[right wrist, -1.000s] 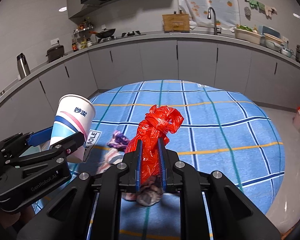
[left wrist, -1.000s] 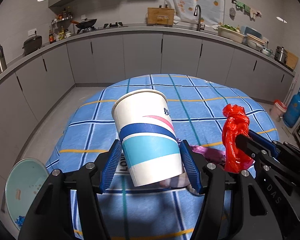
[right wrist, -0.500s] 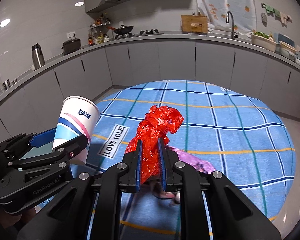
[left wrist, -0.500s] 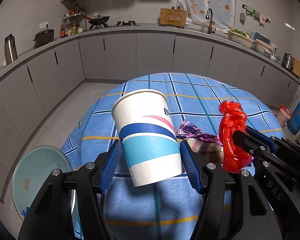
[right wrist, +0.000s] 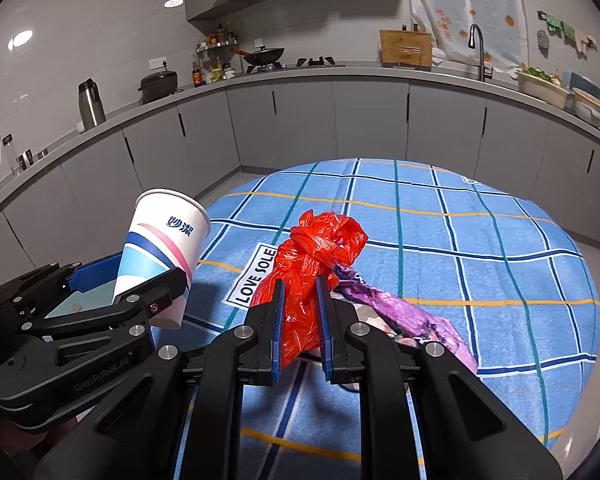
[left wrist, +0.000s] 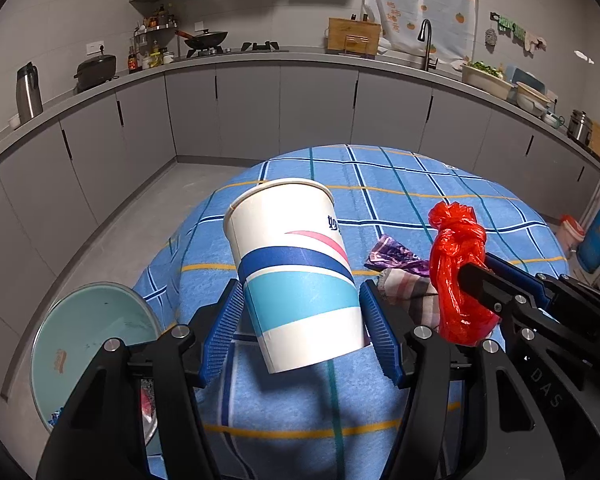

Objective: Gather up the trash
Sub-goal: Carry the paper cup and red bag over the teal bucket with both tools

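My left gripper [left wrist: 300, 312] is shut on a white paper cup [left wrist: 296, 264] with blue, teal and pink bands, held upright above the table edge; the cup also shows in the right wrist view [right wrist: 162, 248]. My right gripper [right wrist: 300, 304] is shut on a knotted red plastic bag [right wrist: 312, 272], which also shows in the left wrist view [left wrist: 458, 272]. A crumpled purple wrapper [right wrist: 404, 312] and a striped cloth scrap [left wrist: 408, 292] lie on the blue checked tablecloth [right wrist: 460, 240] just beyond the grippers.
A pale green open trash bin [left wrist: 88, 344] stands on the floor at the lower left, beside the table. Grey kitchen cabinets [left wrist: 300, 112] run along the back. A blue gas cylinder [left wrist: 598, 240] stands at the far right.
Both grippers have moved back and left from the table with their loads. The trash bin at lower left shows larger and closer; the wrapper and cloth stay on the table.
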